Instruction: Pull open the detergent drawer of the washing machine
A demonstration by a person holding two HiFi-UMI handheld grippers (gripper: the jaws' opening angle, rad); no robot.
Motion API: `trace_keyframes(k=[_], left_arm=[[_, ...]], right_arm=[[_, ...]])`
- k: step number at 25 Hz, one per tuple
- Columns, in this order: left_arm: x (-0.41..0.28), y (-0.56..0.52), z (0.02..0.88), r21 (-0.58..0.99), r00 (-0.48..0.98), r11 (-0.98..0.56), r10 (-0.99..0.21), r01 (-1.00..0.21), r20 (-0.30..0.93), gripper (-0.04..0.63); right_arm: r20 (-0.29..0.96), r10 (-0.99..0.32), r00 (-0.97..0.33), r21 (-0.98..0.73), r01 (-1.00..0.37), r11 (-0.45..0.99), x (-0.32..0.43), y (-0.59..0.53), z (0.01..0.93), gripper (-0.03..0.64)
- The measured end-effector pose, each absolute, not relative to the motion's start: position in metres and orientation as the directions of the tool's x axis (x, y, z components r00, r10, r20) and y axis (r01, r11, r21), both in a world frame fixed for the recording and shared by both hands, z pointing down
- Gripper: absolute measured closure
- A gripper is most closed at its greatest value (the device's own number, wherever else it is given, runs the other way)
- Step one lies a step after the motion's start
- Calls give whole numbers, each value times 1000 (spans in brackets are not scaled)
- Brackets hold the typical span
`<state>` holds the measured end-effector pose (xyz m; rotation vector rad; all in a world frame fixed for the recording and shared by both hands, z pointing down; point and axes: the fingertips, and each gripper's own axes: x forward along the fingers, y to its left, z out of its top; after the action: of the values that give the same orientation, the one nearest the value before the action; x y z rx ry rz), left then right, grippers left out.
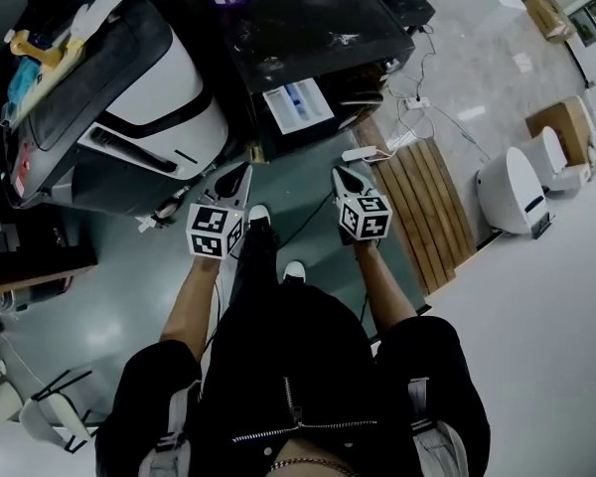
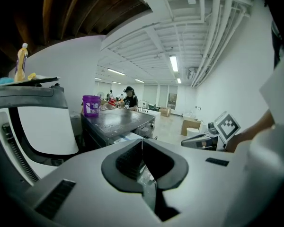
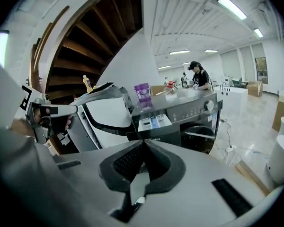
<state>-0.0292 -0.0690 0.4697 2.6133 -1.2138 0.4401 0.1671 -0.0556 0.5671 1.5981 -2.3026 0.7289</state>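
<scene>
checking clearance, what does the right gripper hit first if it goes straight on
Likely the open detergent drawer of the washing machine, straight beyond the right gripper's shut jaws; depth is unclear.

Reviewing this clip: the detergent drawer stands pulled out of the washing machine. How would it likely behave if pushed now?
The detergent drawer looks like rigid moulded plastic divided into compartments, so it would probably feel stiff and light and slide straight into the washing machine under a level push. It juts out unsupported at the front, so a downward push might flex or strain it.
</scene>
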Motion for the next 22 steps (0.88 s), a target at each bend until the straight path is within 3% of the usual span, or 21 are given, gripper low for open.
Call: trace_keyframes(k=[11,22], left_arm=[[-14,-40,430,28,601,-620,-748,-784,281,574],[-11,-25,416,20,603,-617,-760,-786,241,574]], right_arm=[[310,-889,-336,-139,-942,307,175,-45,461,612],[236,-912,-335,-103,-942,319,170,-21,432,614]])
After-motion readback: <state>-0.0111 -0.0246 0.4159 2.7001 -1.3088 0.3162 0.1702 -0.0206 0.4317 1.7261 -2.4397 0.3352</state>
